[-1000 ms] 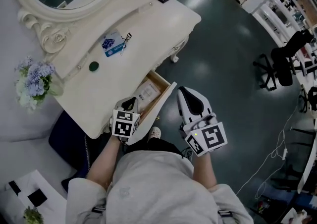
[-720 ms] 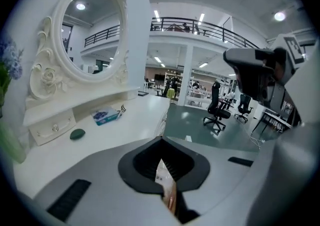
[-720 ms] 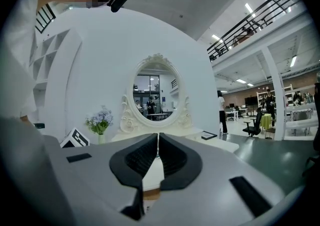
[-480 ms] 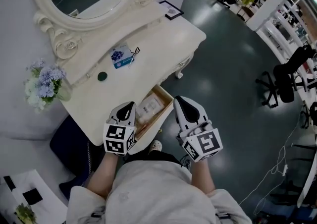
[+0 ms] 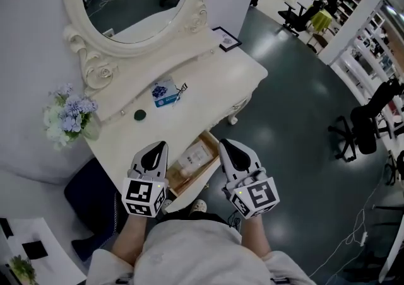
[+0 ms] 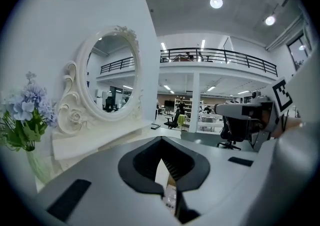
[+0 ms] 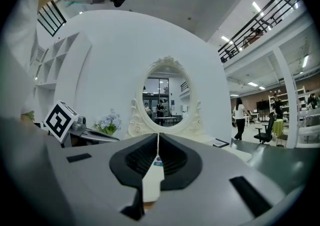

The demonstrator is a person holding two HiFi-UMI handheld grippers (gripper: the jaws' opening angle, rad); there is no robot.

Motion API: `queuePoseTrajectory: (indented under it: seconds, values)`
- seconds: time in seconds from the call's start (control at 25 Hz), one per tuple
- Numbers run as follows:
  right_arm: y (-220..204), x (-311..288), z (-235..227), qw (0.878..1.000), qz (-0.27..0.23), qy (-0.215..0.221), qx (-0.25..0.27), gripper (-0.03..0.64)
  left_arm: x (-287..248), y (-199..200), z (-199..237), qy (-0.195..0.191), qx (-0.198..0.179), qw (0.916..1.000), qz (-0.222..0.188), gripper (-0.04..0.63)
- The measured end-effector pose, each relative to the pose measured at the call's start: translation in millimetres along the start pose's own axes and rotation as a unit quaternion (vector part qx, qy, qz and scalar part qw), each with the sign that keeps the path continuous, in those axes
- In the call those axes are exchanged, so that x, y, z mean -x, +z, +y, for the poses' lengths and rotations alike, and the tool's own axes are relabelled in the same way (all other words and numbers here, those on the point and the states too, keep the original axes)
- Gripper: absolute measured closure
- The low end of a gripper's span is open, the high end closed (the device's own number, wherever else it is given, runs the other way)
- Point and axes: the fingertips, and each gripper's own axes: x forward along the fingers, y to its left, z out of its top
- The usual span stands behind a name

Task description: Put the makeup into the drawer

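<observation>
over the front edge of the vanity desk point(image 5: 214, 72), the left gripper point(image 5: 162, 145) now hangs clear of the open drawer point(image 5: 187, 181). a second ago it was down at the drawer's front lip, and since then it has come up and levelled out to point across the desk toward the oval mirror point(image 5: 136, 0). its fingers point(image 6: 140, 167) are pressed together on nothing, with only a sliver of the drawer showing through the slit between them. the right gripper point(image 5: 225, 144) has barely shifted and sits just beside the drawer's other end, its fingers point(image 7: 131, 162) likewise pressed together and empty. a pale packet point(image 5: 194, 159) lies flat inside the drawer, its long axis running along the drawer's width, parallel to the desk's front edge. that reads as one drop-off finished, with the left hand free for the next piece. the task is not done, though. a blue-and-white makeup packet point(image 5: 164, 93) lies flat on the desk between the mirror's base and the drawer, well apart from both grippers. its long axis seems to run roughly along the desk's length, lower left to upper right in the head view. its upper-right end touches a thin black tool point(image 5: 182, 87) too small to name. a small dark round thing point(image 5: 139, 114) sits near its other end.
</observation>
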Motion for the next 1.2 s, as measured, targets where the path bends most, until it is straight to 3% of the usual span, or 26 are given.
queuePoseTrajectory:
  seconds: [0.24,0.52,1.2]
  values:
    - [8,-9,8,1.000,-0.010,0.016,0.004,0.594,15,27,9,0.012,0.005,0.9992,-0.038,0.583]
    - [22,-17,13,0.999,-0.025,0.029,0.007,0.594,31,52,15,0.030,-0.016,0.9967,-0.073,0.583]
    - [40,-32,24,0.997,-0.049,0.060,0.009,0.594,63,81,35,0.084,-0.028,0.9887,-0.121,0.583]
